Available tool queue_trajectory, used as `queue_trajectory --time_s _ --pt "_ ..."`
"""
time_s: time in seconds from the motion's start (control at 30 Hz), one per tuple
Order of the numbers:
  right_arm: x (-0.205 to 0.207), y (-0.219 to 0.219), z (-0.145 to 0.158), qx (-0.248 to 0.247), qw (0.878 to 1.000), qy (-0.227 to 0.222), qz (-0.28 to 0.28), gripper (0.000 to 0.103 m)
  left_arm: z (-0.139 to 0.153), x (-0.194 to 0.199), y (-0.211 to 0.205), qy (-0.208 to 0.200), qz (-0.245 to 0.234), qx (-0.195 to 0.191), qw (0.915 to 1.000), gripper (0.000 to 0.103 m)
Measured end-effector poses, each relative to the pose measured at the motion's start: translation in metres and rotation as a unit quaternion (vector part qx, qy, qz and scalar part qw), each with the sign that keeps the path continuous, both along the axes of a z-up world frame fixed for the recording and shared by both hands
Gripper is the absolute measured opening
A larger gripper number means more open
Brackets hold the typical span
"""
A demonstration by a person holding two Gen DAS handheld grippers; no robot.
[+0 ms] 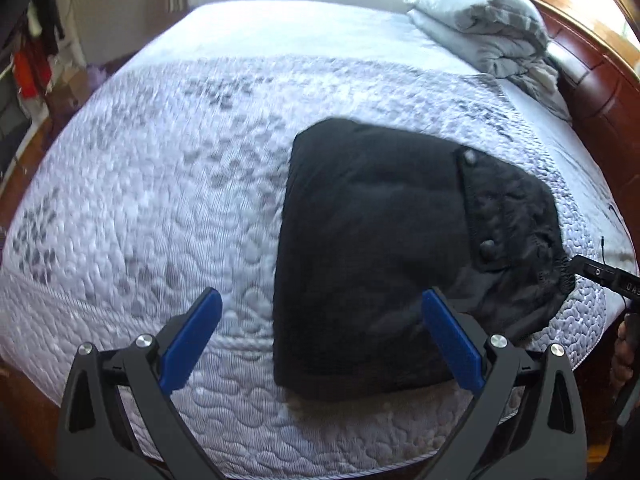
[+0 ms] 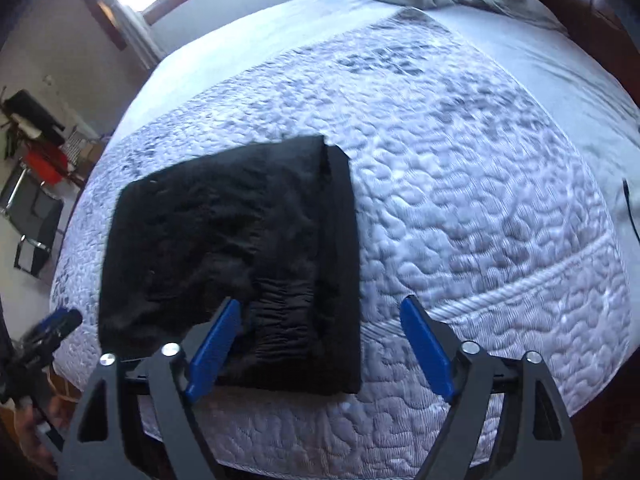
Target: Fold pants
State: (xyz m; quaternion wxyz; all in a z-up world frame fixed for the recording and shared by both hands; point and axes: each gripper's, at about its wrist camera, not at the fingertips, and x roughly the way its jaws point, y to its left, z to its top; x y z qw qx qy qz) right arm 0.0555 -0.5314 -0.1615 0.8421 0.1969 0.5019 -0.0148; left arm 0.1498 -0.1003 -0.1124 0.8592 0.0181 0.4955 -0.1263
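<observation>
Lying in a compact folded bundle near the front edge of the bed point(image 1: 160, 200), the black pants point(image 1: 372, 248) rest flat on the quilted cover with the elastic waistband uppermost, which suggests the fold is complete. The left gripper point(image 1: 320, 340) and the right gripper point(image 2: 320, 344) both stand released with nothing grasped, held above the bundle. A grey folded blanket point(image 1: 480, 28) sits well apart by the wooden headboard point(image 1: 600, 100), obstructing nothing.

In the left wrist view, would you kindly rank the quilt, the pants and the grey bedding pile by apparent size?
1. Quilt
2. Pants
3. Bedding pile, though it lies farther away, so its true size is unsure.
</observation>
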Motion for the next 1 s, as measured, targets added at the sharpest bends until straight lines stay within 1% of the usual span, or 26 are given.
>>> queue_trajectory --time_s 0.07,0.13,0.17,0.27,0.4,0.57,0.7,0.87,0.93,0.97,1.0 --pt "0.004 -0.005 0.005 0.026 0.999 -0.011 0.015 0.086 0.009 0.004 -0.005 -0.007 -0.017 -0.006 0.9998 0.100" --pt "0.009 -0.013 0.005 0.066 0.997 -0.019 0.033 0.087 0.016 0.009 -0.009 -0.008 -0.042 -0.023 0.9988 0.100" --pt "0.012 -0.017 0.003 0.080 0.996 -0.020 0.032 0.087 0.018 0.009 -0.012 -0.009 -0.049 -0.027 0.9984 0.100" --pt "0.024 -0.027 -0.007 0.115 0.993 -0.008 0.024 0.087 0.019 0.015 -0.018 -0.010 -0.067 -0.034 0.9971 0.100" --pt "0.040 -0.041 -0.030 0.147 0.989 0.016 0.011 0.087 0.017 0.024 -0.023 -0.008 -0.083 -0.042 0.9956 0.100" --pt "0.058 -0.050 -0.061 0.187 0.981 0.039 0.007 0.087 0.000 0.045 -0.021 0.028 -0.097 -0.081 0.9917 0.100" --pt "0.068 -0.050 -0.075 0.214 0.976 0.042 0.017 0.090 -0.015 0.062 -0.021 0.046 -0.098 -0.081 0.9908 0.100" --pt "0.077 -0.049 -0.089 0.246 0.968 0.043 0.029 0.095 -0.032 0.079 -0.019 0.069 -0.106 -0.100 0.9869 0.100" --pt "0.080 -0.049 -0.096 0.263 0.963 0.044 0.032 0.096 -0.042 0.086 -0.016 0.093 -0.115 -0.129 0.9805 0.100" --pt "0.081 -0.050 -0.098 0.272 0.961 0.045 0.033 0.097 -0.047 0.090 -0.012 0.109 -0.118 -0.155 0.9748 0.100" --pt "0.082 -0.051 -0.102 0.282 0.958 0.047 0.033 0.097 -0.052 0.094 -0.004 0.123 -0.117 -0.191 0.9667 0.100"
